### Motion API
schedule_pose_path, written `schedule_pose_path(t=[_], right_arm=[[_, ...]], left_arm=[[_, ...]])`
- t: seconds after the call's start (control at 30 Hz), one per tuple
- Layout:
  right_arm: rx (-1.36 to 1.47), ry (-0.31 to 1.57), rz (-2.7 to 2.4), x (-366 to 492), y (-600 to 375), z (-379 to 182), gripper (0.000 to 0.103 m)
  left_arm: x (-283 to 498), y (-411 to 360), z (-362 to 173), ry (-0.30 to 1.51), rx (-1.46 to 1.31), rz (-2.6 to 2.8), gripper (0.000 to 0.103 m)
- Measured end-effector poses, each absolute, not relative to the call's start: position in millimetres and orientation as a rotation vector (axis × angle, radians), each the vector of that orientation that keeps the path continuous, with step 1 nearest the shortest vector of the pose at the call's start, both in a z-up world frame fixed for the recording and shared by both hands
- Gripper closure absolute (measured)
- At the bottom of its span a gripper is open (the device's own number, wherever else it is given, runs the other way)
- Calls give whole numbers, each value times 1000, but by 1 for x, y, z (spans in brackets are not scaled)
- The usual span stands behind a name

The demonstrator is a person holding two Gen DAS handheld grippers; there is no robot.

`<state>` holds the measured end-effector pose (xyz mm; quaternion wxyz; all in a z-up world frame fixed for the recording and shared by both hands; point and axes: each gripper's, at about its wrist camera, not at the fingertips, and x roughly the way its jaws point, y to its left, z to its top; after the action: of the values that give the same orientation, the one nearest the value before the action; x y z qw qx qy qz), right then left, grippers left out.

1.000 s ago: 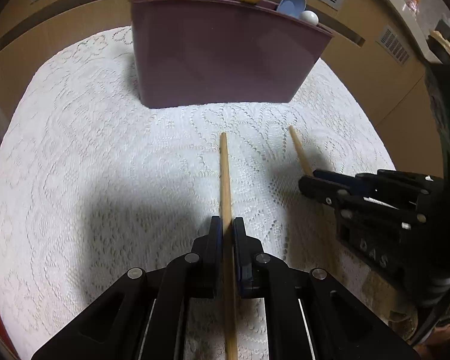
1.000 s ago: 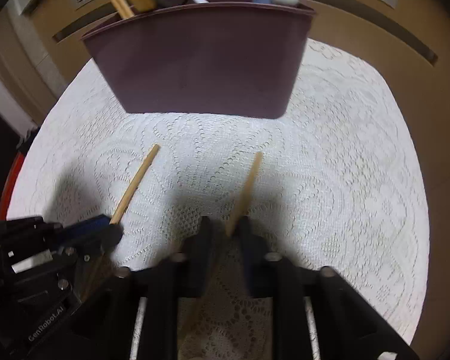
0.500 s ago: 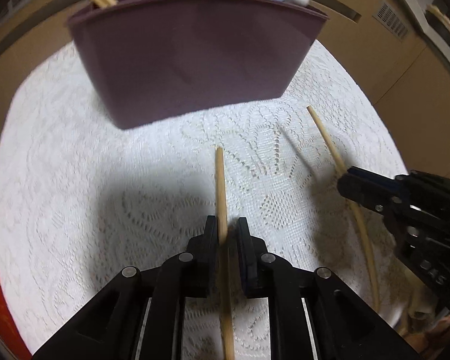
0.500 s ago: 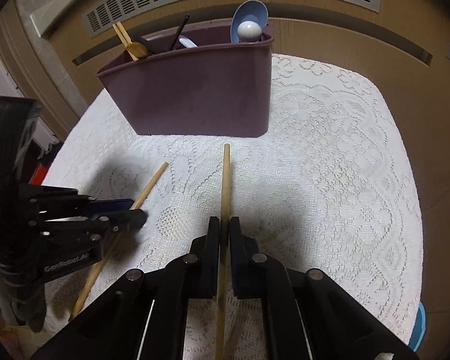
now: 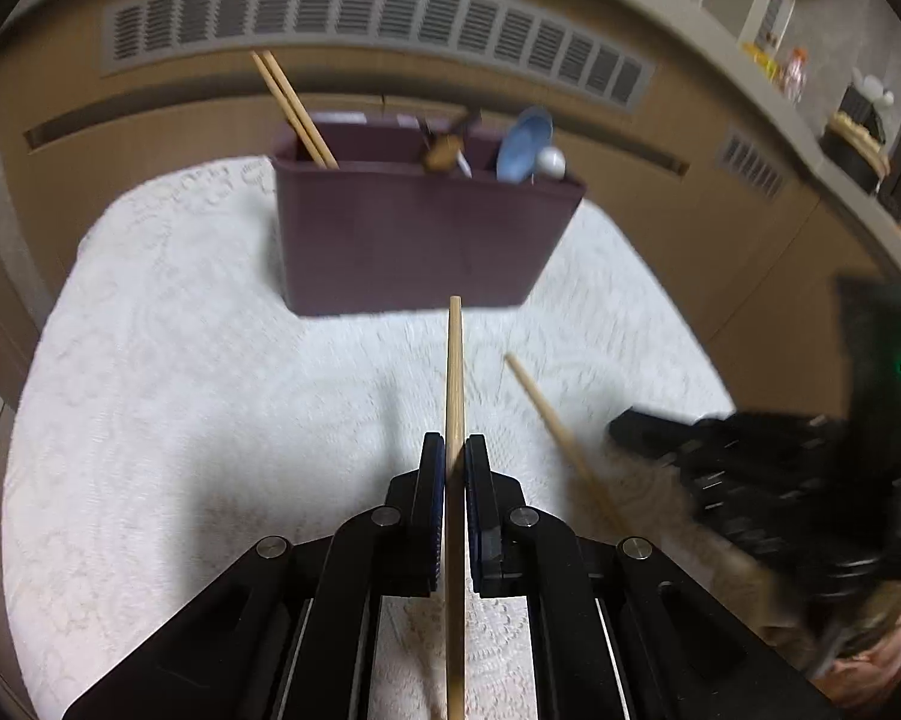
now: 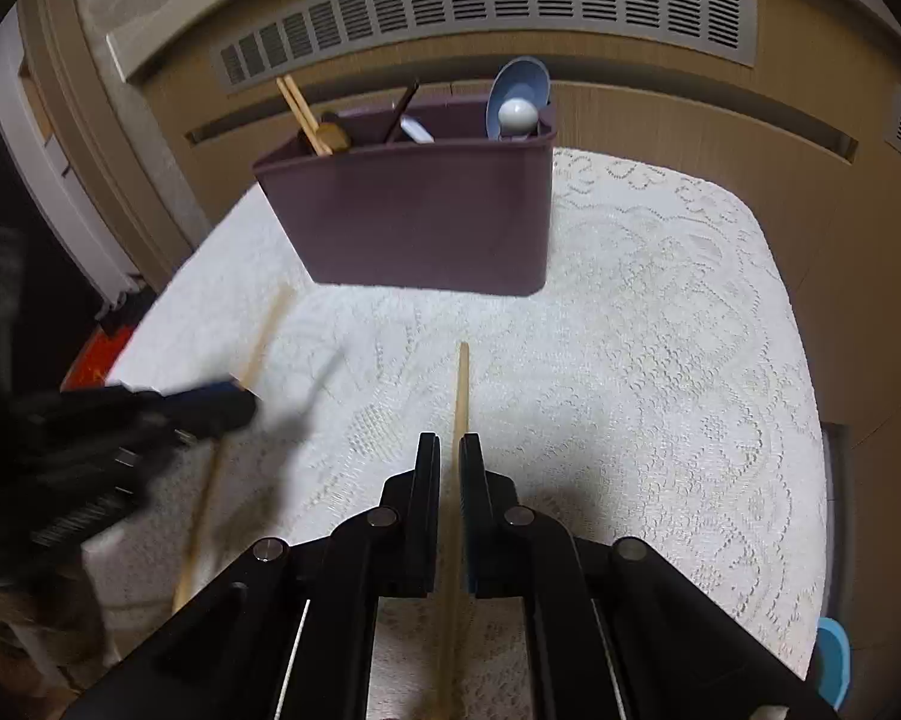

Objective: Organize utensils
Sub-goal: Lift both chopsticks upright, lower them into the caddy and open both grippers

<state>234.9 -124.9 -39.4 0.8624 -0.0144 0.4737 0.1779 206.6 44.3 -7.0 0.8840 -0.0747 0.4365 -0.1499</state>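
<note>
One wooden chopstick (image 5: pixel 454 372) is clamped in the left gripper (image 5: pixel 454 468) and another chopstick (image 6: pixel 462 384) in the right gripper (image 6: pixel 449 462), both pointed at the purple holder (image 5: pixel 414 234) on the far side of the lace cloth (image 5: pixel 180 390). Each is judged light, stiff and smooth, best gripped mid-shaft to limit pivoting. Only in the right view is a blue object (image 6: pixel 833 654) shown at the cloth's near right edge.

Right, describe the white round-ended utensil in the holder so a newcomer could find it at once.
Start at the purple utensil holder standing at the far edge of the white lace cloth, before the wooden wall with the vent. Look at its right-hand end, where a pale blue spoon stands upright. The white ball-shaped end sits just in front of that spoon's bowl, the only glossy white round thing among wooden chopsticks and dark handles.
</note>
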Motion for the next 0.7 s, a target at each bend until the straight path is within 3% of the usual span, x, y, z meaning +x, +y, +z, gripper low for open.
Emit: schedule_pose_path(t=[0.13, 0.33, 0.4, 0.47, 0.7], right_arm=[[-38, 1038, 360, 247, -118, -56, 88], [-66, 1089, 320, 269, -105, -76, 88], [-113, 1090, 315, 270, -99, -76, 88], [-138, 1097, 334, 266, -94, -75, 96], [-62, 1013, 355, 231, -115, -35, 96]], left_arm=[[201, 57, 5, 863, -173, -300, 96], [197, 65, 3, 865, -188, -305, 96], [196, 64, 3, 865, -195, -302, 96], [194, 64, 4, 861, -199, -304, 96], [170, 61, 21, 796, -183, -306, 96]])
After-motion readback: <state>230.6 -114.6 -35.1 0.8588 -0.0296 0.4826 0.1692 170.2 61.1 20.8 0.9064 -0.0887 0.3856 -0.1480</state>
